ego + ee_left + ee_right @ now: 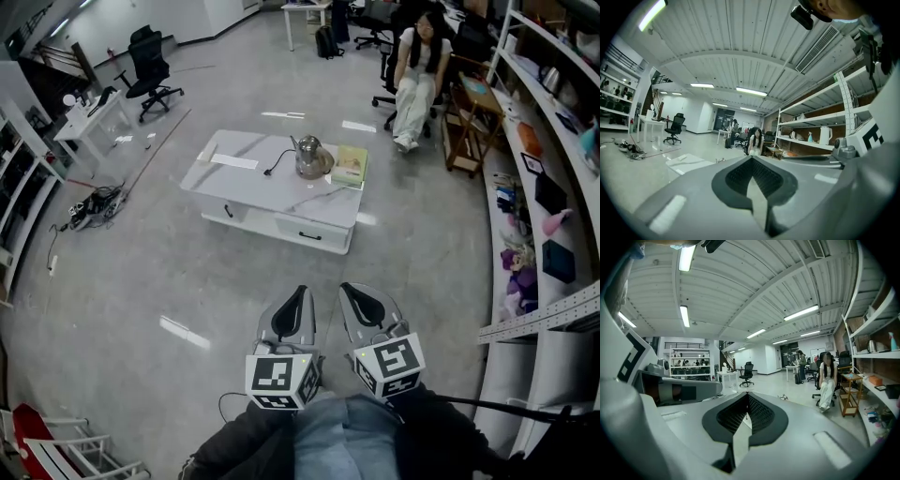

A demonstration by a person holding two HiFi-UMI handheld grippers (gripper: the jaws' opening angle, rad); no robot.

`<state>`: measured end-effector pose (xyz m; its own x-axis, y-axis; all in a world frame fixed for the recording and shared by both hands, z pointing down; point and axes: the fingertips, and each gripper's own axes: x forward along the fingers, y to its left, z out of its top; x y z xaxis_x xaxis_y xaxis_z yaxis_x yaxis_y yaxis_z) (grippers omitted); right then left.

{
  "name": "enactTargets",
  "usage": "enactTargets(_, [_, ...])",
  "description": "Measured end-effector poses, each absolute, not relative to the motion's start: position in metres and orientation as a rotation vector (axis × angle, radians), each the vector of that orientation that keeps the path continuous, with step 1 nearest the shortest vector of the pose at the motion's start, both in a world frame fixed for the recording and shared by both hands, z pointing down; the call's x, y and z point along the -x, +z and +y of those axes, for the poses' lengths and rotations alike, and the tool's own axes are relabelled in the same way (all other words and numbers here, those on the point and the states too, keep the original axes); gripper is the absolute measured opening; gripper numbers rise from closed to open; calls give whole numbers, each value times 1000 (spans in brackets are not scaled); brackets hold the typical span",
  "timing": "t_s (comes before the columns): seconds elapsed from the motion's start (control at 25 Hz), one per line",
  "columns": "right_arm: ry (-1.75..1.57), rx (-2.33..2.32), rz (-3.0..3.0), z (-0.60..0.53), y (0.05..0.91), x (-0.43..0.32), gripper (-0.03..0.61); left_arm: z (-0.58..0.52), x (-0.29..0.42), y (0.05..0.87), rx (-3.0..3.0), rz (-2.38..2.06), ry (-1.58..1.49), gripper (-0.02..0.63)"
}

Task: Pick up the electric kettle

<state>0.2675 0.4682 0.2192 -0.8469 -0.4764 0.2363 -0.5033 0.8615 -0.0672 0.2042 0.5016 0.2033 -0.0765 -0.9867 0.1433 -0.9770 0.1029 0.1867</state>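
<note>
The electric kettle, metal with a dark handle, stands on a low white marble-topped table several steps ahead, its cord and plug lying beside it. My left gripper and right gripper are held side by side over bare floor, far short of the table. Both are shut with nothing between their jaws. In the left gripper view the kettle peeks just over the shut jaws. The right gripper view shows it small beyond the shut jaws.
A yellow-green box and a white sheet share the tabletop. A person sits on a chair beyond it. Shelving runs along the right, a wooden cart beside it. Cables lie on the floor at left.
</note>
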Motion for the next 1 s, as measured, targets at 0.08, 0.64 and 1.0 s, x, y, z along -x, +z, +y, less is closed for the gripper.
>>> enactTargets(0.08, [177,-751,-2834,461,214,-249,26,495,-187,198,-1973,-2154,-72,2])
enactTargets(0.64, [151,-805,-2819,435,220,-193,27,468,-139,214,-1999,-2095,-62,2])
enactTargets(1.0, [213,-805,-2818,386,235,-178,27,422,-127,225,-1982,-2081,-1,2])
